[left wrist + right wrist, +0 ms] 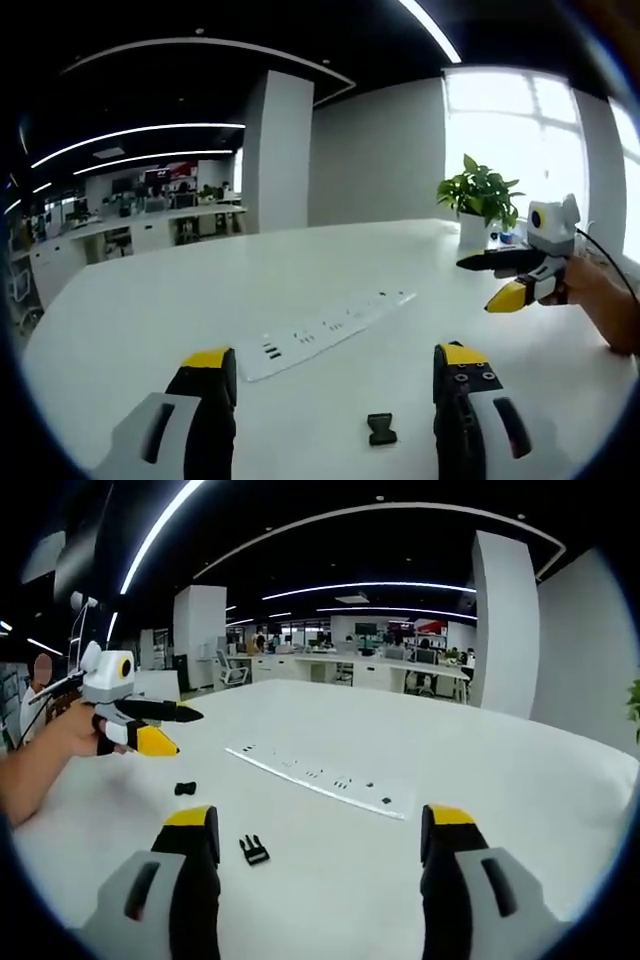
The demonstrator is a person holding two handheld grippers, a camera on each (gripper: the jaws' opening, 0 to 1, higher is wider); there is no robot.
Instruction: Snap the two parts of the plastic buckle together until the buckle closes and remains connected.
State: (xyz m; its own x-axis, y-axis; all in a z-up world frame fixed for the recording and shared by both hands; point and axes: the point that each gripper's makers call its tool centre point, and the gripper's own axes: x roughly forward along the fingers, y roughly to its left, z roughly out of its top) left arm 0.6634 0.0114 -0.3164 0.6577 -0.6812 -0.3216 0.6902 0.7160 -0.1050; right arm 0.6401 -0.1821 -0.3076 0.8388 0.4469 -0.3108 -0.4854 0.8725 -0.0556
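Across the white table [150, 300], which fills the lower half of both views, nothing of the task has been picked up yet; I judge the work to be at its very start, with both buckle halves lying loose and well apart. Beyond the table stand a white pillar [285, 150], office desks and, by the window, a potted plant [480, 195].

On the tabletop lies a long flat white strip [325, 332] printed with small dark marks, running aslant between the two grippers' positions; in the right gripper view it is the pale band [320, 772].

Left gripper [335, 375]: its yellow-tipped jaws stand wide apart and hold nothing. The socket half of the buckle [381, 429], a small black block, rests on the table between them, nearer the right-hand jaw, and appears again in the right gripper view as a dark speck [185, 788] under the other gripper.

Right gripper [320, 830]: jaws likewise spread wide and empty. The pronged half of the buckle [254, 850], black with a forked end, lies on the table just beside its left-hand jaw. Seen from the left gripper view, this gripper [505, 280] hovers above the table, held by a hand [600, 300].

The next move, as I read it, calls for each gripper to descend and close on the half in front of it, gripping the body so that the prongs and the socket mouth stay free for mating.
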